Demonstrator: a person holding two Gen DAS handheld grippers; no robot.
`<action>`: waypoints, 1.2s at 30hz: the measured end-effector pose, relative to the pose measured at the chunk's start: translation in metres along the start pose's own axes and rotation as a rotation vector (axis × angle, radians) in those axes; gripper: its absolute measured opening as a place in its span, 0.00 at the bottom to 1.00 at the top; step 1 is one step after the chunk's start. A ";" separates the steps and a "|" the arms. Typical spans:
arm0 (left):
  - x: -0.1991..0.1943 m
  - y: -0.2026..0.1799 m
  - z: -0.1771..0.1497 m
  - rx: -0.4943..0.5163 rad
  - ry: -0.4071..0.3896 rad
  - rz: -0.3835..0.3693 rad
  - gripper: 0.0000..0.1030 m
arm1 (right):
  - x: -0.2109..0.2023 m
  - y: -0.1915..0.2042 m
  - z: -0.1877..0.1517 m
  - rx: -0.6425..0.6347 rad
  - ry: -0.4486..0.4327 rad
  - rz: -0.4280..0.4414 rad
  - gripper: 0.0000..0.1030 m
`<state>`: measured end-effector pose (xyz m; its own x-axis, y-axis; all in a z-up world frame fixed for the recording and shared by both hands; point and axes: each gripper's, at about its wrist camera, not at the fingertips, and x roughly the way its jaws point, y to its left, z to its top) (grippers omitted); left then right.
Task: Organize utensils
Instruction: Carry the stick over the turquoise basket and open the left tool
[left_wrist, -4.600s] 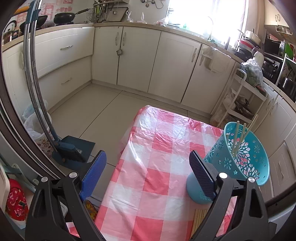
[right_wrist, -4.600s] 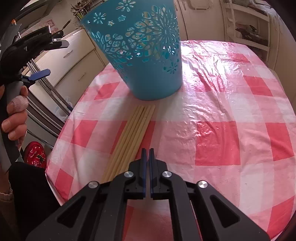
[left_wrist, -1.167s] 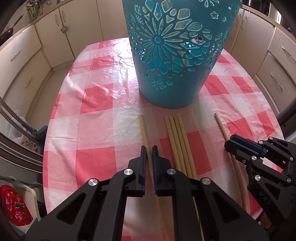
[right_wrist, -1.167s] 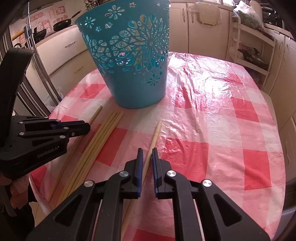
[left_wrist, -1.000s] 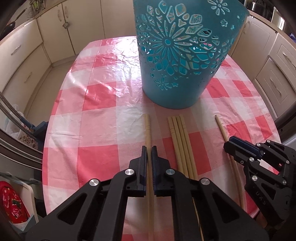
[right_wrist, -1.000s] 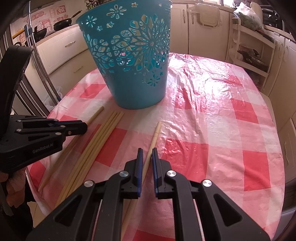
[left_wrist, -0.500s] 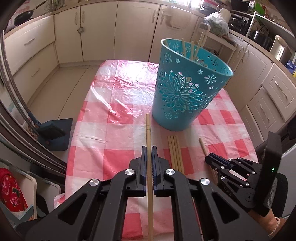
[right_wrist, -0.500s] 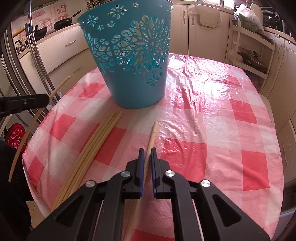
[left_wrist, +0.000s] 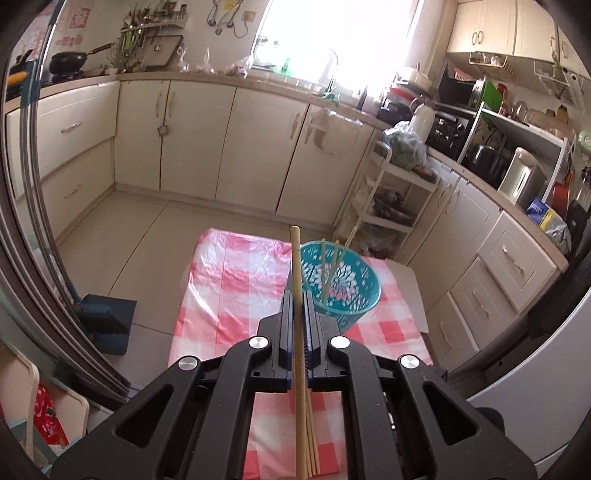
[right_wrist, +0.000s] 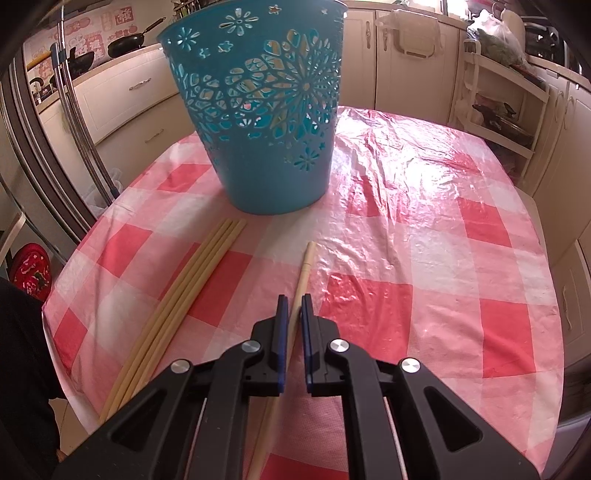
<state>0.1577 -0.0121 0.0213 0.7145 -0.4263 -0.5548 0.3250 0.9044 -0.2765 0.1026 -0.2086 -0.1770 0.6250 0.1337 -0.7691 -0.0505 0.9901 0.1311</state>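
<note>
My left gripper (left_wrist: 296, 295) is shut on a pale wooden chopstick (left_wrist: 295, 254) and holds it high above the table, its tip pointing toward the teal cut-out basket (left_wrist: 347, 291). Three chopsticks stand inside that basket. My right gripper (right_wrist: 291, 301) rests low on the checked tablecloth (right_wrist: 424, 221), shut on another chopstick (right_wrist: 306, 264) that lies flat in front of the basket (right_wrist: 266, 122). Three more chopsticks (right_wrist: 192, 288) lie side by side to its left; a bundle of chopsticks (left_wrist: 313, 443) also shows under the left gripper.
Cream kitchen cabinets ring the room. A white shelf rack (left_wrist: 391, 199) stands beyond the table's far right corner. A dustpan (left_wrist: 107, 317) sits on the floor to the left by a steel fridge door. A person's dark clothing (right_wrist: 22, 350) is at the table's near-left edge.
The left gripper has lifted its chopstick off the table and risen well above the basket, leaving the right wrist view. The right gripper has stayed put on its chopstick.
</note>
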 end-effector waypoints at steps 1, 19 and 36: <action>-0.003 -0.003 0.009 0.000 -0.023 -0.010 0.05 | 0.000 0.000 0.000 0.003 0.000 0.001 0.08; 0.117 -0.069 0.075 0.022 -0.254 0.026 0.05 | 0.001 -0.009 0.002 0.044 -0.002 0.038 0.08; 0.196 -0.048 0.023 0.064 -0.093 0.129 0.05 | 0.003 -0.011 0.005 0.047 0.000 0.054 0.08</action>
<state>0.2964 -0.1385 -0.0566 0.8064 -0.3057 -0.5063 0.2631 0.9521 -0.1558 0.1089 -0.2197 -0.1775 0.6226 0.1873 -0.7598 -0.0478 0.9782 0.2020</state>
